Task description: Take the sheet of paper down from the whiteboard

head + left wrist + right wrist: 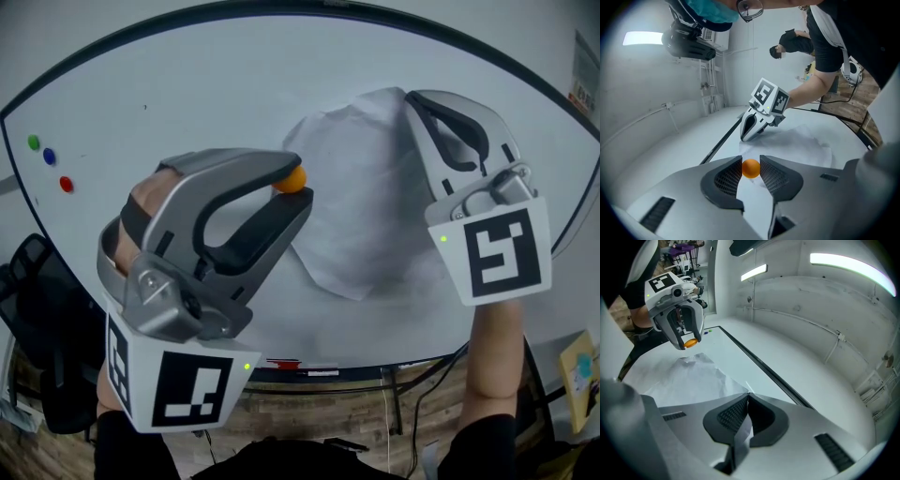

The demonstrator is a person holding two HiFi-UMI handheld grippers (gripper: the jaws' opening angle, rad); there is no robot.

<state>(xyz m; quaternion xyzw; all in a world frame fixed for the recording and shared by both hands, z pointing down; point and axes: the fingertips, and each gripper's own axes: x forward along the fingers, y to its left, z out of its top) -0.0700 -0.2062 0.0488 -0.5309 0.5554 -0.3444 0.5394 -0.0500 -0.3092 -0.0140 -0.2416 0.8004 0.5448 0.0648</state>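
A crumpled white sheet of paper (361, 202) hangs on the whiteboard (187, 84). My right gripper (412, 98) is shut on the sheet's upper right corner; in the right gripper view the paper edge (740, 427) is pinched between the closed jaws (747, 397). At the sheet's upper left corner my left gripper (292, 180) is shut on a small orange round magnet (291, 178), which sits between the pads (750, 168). The right gripper view shows that magnet (691, 341) just off the paper's (689, 376) far corner.
Green (34, 142), blue (49, 156) and red (66, 184) magnets sit at the board's left. A marker tray (300, 366) runs under the board. A black chair (28, 281) stands at lower left. A person (792, 42) is in the background.
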